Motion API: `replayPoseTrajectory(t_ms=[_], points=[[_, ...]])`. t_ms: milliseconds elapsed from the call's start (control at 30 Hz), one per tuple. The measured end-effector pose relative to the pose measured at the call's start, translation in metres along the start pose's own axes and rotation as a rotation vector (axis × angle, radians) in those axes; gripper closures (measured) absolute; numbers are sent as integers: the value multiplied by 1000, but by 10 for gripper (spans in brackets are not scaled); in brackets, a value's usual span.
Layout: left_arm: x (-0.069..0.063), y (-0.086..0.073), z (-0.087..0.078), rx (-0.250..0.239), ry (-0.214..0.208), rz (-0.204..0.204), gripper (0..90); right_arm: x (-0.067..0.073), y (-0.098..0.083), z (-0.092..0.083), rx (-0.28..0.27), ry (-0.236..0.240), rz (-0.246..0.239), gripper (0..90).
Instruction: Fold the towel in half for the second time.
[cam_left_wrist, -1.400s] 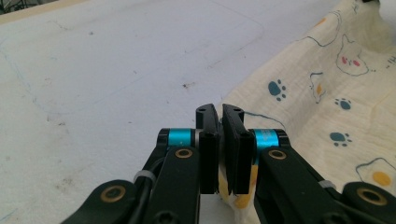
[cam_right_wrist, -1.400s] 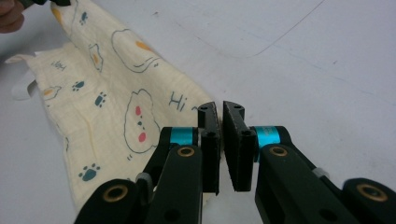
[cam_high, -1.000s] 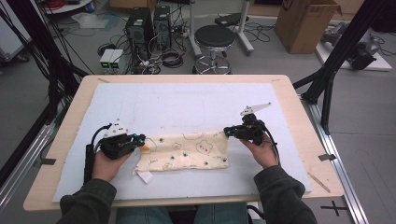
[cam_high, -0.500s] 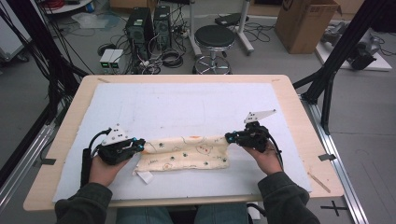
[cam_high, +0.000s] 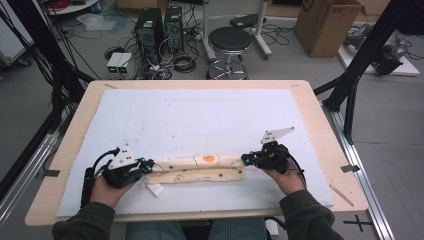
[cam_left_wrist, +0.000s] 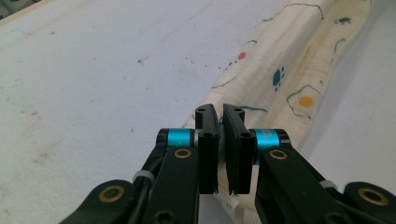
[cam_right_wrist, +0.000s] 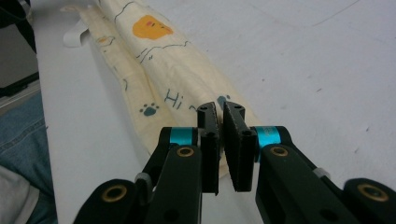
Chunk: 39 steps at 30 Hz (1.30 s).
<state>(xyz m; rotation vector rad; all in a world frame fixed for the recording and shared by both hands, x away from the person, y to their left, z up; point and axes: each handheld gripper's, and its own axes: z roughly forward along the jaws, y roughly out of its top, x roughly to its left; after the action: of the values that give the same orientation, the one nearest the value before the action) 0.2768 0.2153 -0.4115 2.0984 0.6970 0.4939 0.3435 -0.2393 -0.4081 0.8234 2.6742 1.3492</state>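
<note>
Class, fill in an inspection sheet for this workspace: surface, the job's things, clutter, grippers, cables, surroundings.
Surface: wooden table covered by a white mat, faintly marked.
Job's things: cream printed cloth, folded into a long narrow strip near the front edge, stretched between the two grippers; a white tag sticks out at its left end.
Clutter: nothing seen on the mat.
Grippers: left gripper shut on the cloth's left end; right gripper shut on its right end.
Cables: a black cable trails from each gripper; loose cables on the floor.
Surroundings: stool, computer towers, cardboard box, black frame posts.
</note>
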Motion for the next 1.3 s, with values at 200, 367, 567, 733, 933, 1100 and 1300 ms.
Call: replayPoseTrajectory(t_ms=[200, 367, 567, 733, 933, 1100, 1300], points=[[-8, -5, -3, 23, -10, 34, 842, 7, -7, 4, 39, 9, -3, 850], [-14, -11, -3, 43, -21, 50, 843, 10, -14, 5, 57, 16, -1, 850], [-17, -17, 0, 59, -37, 45, 842, 13, -21, 8, 76, 17, 0, 846], [-19, -20, 2, 72, -44, 44, 828, 14, -26, 8, 75, 30, 9, 800], [-18, -21, 0, 61, -43, 9, 670, 17, -24, 4, 58, 33, 9, 675], [-18, -23, -5, 55, -45, 6, 598, 22, -18, -5, 24, 53, 4, 569], [-18, -22, -8, 47, -50, 3, 577, 31, 7, -3, -28, 89, -10, 567]])
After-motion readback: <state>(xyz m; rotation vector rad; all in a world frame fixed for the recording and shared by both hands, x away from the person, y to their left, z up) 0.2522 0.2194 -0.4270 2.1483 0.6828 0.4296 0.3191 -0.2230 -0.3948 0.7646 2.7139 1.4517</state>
